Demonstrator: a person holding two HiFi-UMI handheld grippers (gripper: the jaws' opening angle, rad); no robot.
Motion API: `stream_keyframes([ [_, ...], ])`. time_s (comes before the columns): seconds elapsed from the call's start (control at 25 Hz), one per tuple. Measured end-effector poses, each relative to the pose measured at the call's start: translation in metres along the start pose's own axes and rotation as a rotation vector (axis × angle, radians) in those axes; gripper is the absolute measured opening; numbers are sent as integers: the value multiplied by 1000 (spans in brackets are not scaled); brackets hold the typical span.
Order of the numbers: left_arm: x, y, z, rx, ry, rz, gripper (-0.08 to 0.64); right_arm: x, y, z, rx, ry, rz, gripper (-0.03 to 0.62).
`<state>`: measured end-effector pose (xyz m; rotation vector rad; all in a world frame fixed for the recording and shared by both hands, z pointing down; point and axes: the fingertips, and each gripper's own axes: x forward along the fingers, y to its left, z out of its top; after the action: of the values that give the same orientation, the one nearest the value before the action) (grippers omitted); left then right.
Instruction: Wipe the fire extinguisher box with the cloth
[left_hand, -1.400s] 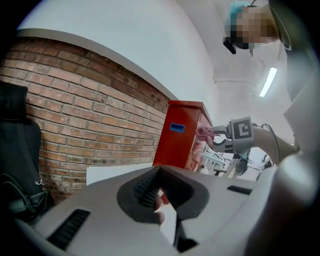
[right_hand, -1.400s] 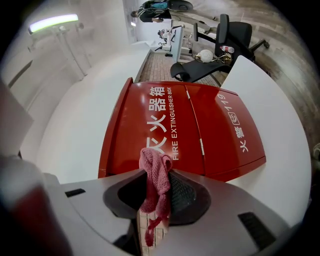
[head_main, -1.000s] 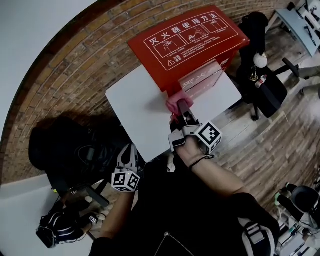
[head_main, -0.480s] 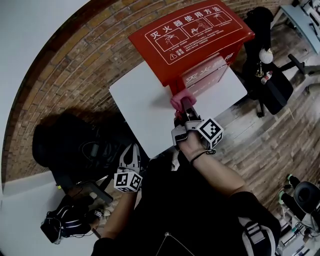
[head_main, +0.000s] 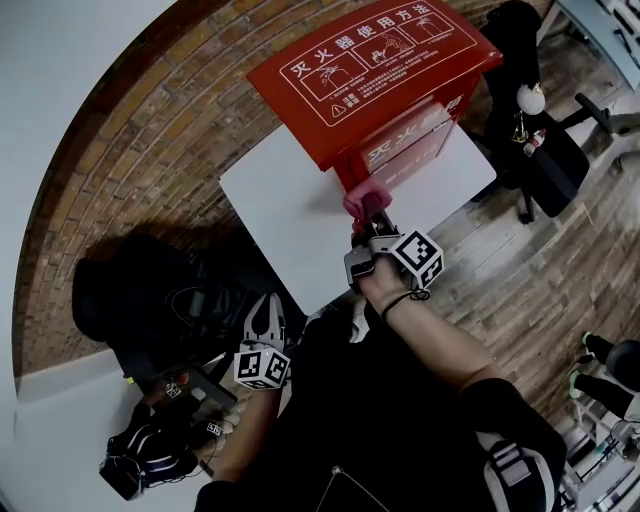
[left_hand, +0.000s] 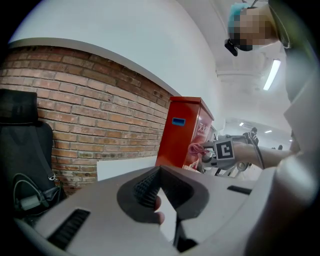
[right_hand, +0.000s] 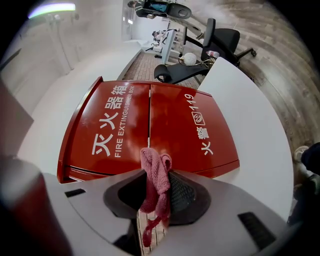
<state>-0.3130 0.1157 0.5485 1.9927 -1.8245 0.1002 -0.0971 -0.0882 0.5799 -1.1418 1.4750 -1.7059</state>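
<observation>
The red fire extinguisher box stands on a white tabletop against a brick wall. My right gripper is shut on a pink cloth, which sits at the lower front of the box. The right gripper view looks along the cloth bunched in the right gripper at the box's red door with white lettering. My left gripper hangs low by the person's body, away from the box, jaws together with no object in them. In the left gripper view the box stands ahead.
A black office chair stands right of the box on the wooden floor. A dark chair with bags sits left of the tabletop, seen close in the left gripper view as a black chair. Black gear lies at lower left.
The head view has shifted slightly. The right gripper stays with the cloth at the box's front, edging a little closer. The left gripper has sunk a little lower.
</observation>
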Motion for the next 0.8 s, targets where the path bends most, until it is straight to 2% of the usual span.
stream_keyframes([
  [0.48,2,6,-2,0,2,11,21,10,-50,0,-17,6,-84,110],
  [0.8,-1,15,-3,-6,1,35,21,14,-65,1,-47,2,-108,110],
])
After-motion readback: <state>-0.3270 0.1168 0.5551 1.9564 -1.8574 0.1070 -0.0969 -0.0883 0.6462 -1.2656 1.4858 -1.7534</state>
